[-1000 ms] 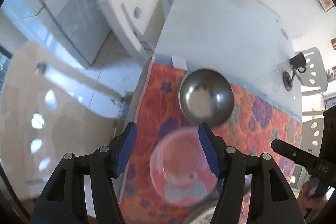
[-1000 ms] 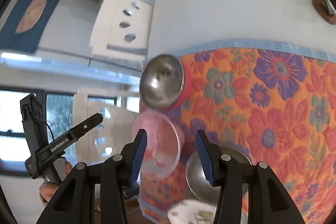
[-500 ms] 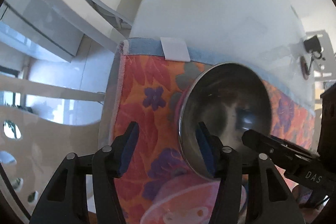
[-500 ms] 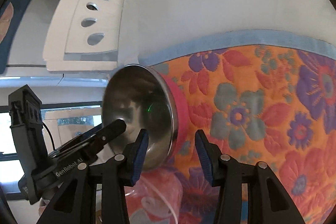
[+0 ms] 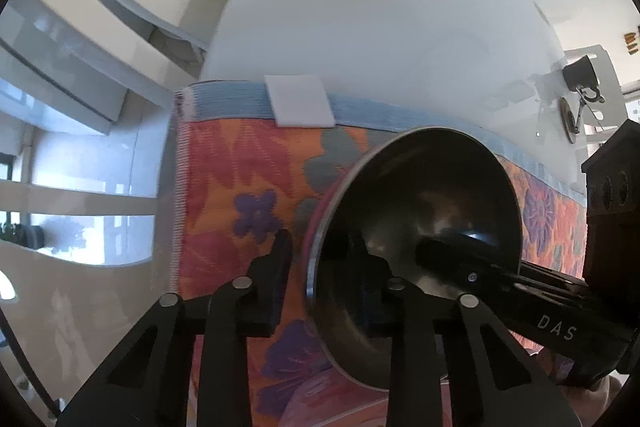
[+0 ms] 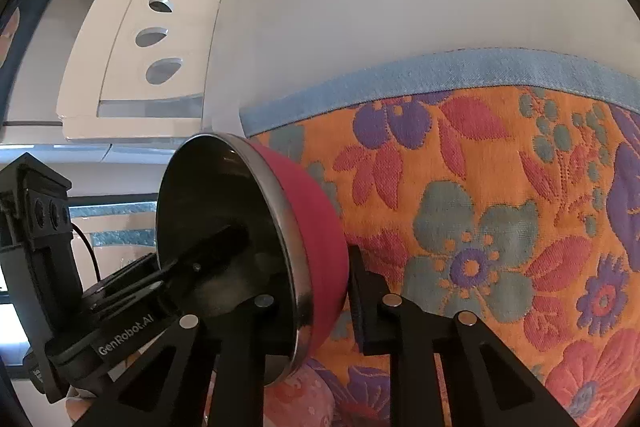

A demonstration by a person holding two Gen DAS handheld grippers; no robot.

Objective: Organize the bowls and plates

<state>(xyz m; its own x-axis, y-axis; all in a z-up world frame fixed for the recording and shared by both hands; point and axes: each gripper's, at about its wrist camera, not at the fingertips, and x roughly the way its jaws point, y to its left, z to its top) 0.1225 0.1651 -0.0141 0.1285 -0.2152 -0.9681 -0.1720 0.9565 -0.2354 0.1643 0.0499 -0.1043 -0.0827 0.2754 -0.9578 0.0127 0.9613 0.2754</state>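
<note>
Steel bowl [image 5: 416,227] with a red outside now fills the left wrist view on the floral mat [image 5: 240,187]; a second ago it sat far below. Left gripper [image 5: 316,267] jaws, then wide, now pinch its rim.

In the right wrist view, right gripper [image 6: 320,287] jaws likewise clamp the bowl's opposite rim on the desk [image 6: 400,7].

The left tool [image 5: 320,267] pinches the steel bowl's [image 5: 432,195] rim above the floral cloth [image 5: 240,171].
</note>
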